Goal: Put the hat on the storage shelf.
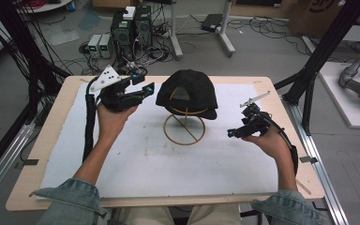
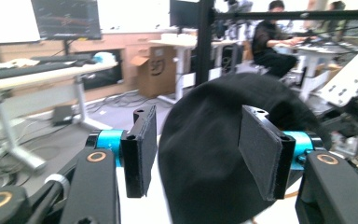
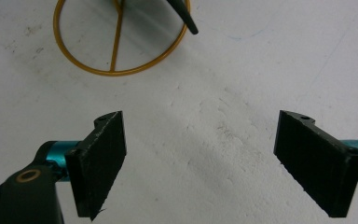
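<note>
From the high view we see a black fabric cap (image 1: pixel 187 93) resting on a gold wire stand (image 1: pixel 184 129), between our left gripper (image 1: pixel 140 83) and right gripper (image 1: pixel 232 133). In the left gripper view, the spread jaws frame the cap just ahead, untouched. In the right gripper view, jaws gape wide over the white foam mat (image 3: pixel 242 74), the stand's ring ahead.

left tongs (image 1: pixel 143 83): jaws apart | right tongs (image 1: pixel 231 133): jaws apart

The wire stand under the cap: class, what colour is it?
Golden-brown; the stand shows best in the high view, beneath the black cap.
</note>
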`<state>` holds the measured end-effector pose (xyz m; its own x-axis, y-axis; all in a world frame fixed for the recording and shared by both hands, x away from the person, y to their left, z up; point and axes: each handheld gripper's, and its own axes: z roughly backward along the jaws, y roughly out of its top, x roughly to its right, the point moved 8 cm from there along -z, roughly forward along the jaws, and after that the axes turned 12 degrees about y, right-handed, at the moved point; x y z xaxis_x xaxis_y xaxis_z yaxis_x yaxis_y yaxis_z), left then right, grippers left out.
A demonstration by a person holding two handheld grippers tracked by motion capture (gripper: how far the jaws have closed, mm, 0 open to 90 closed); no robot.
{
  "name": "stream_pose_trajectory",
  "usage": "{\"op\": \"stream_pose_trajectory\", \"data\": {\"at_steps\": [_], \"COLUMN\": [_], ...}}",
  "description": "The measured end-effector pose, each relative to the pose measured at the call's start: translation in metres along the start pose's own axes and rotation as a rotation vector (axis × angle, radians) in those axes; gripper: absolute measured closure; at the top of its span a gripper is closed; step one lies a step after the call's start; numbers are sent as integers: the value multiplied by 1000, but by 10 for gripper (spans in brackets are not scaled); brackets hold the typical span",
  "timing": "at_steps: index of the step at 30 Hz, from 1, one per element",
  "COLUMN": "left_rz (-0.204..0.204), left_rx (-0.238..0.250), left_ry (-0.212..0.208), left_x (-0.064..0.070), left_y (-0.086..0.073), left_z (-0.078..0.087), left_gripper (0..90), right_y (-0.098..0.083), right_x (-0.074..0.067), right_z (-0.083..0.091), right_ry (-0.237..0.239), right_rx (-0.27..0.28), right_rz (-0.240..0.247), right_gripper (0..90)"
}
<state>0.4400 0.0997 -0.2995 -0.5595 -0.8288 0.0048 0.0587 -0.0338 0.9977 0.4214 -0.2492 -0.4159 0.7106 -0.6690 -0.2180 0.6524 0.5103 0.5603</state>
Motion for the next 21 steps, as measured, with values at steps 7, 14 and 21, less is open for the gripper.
{"op": "stream_pose_trajectory", "data": {"at_steps": [7, 14, 21], "left_rz": [-4, -36, -35], "left_rx": [-58, -119, -242], "left_ry": [107, 170, 190], "left_x": [-21, -34, -48], "left_y": [-12, -26, -47], "left_z": [16, 30, 40], "left_gripper": [321, 234, 154], "right_y": [1, 3, 8], "right_x": [1, 1, 2], "right_z": [1, -2, -3], "right_ry": [0, 0, -17], "right_rx": [7, 9, 18], "right_rz": [-9, 2, 19], "right_gripper": [165, 155, 127]}}
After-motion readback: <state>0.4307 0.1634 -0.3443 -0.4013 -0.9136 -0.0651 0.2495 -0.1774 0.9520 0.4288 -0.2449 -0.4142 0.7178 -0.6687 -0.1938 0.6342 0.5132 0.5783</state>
